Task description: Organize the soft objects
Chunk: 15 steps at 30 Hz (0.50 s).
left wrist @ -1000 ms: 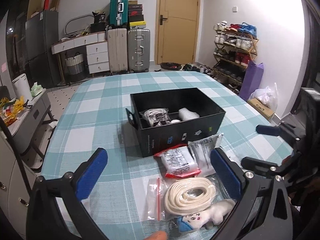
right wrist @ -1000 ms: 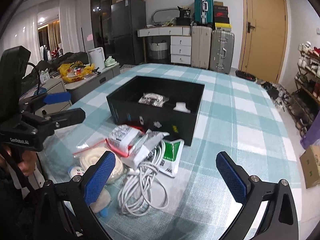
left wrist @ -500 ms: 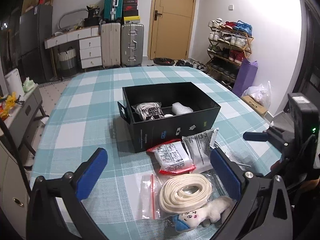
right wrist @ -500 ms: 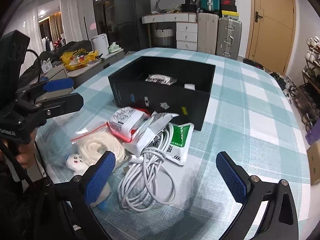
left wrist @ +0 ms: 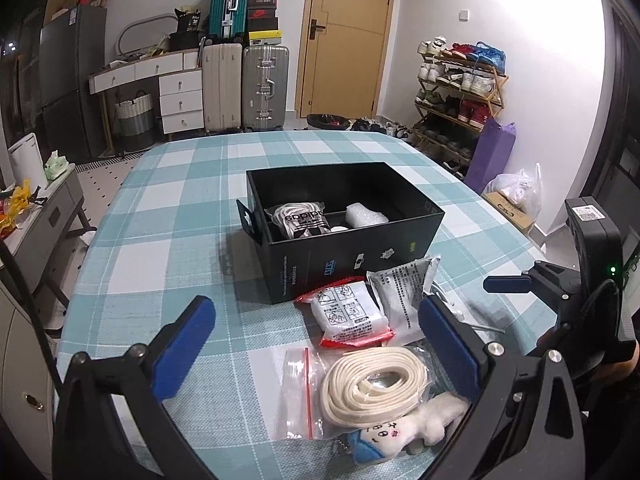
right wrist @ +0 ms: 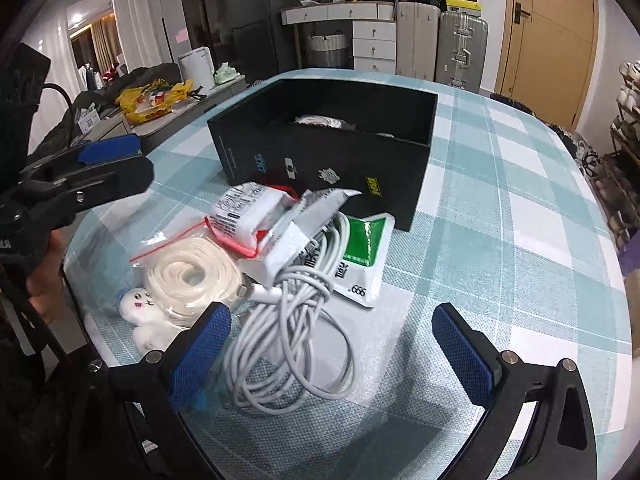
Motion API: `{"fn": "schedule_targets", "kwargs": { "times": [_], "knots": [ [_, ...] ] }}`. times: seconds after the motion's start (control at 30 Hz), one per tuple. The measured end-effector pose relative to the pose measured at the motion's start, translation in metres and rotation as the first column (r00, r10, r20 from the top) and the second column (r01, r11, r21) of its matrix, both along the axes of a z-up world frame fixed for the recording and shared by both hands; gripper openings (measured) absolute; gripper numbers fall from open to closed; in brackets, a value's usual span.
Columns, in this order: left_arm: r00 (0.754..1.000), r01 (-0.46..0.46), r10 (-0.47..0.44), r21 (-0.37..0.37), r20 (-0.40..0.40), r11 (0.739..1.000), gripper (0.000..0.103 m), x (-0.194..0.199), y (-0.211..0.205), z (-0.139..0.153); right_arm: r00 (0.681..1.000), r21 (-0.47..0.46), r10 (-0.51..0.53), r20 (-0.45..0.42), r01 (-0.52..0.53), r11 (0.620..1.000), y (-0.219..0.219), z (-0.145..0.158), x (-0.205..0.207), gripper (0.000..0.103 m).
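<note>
Closer now, we've brought both grippers down over the pile beside the black box (left wrist: pixel 348 240). Our right gripper (right wrist: pixel 332 350) hangs released above the white cable (right wrist: pixel 292 344); our left gripper (left wrist: pixel 320 344) is spread too, empty, near the bagged cord (left wrist: pixel 372 384). Best to pinch the cable's bundled middle, so no loops trail. We count one cable, one cord, one plush toy (right wrist: pixel 144 312), three packets outside, two items boxed.
</note>
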<state>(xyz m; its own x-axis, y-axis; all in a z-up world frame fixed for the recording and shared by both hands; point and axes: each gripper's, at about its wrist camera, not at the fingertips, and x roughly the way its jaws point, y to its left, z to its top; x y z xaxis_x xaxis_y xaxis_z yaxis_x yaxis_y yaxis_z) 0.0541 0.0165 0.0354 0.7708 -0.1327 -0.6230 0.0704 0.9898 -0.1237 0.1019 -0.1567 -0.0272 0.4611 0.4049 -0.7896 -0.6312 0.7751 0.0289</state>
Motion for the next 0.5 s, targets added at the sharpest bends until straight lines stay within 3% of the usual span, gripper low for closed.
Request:
{"fn": "schedule_targets", "kwargs": {
  "times": [0.5],
  "knots": [
    [1.0,-0.003,0.003,0.007,-0.015,1.0,0.101,0.002,0.0,-0.004,0.999,0.002,-0.041,0.03,0.041,0.999,-0.008,0.0,0.005,0.1]
  ]
}}
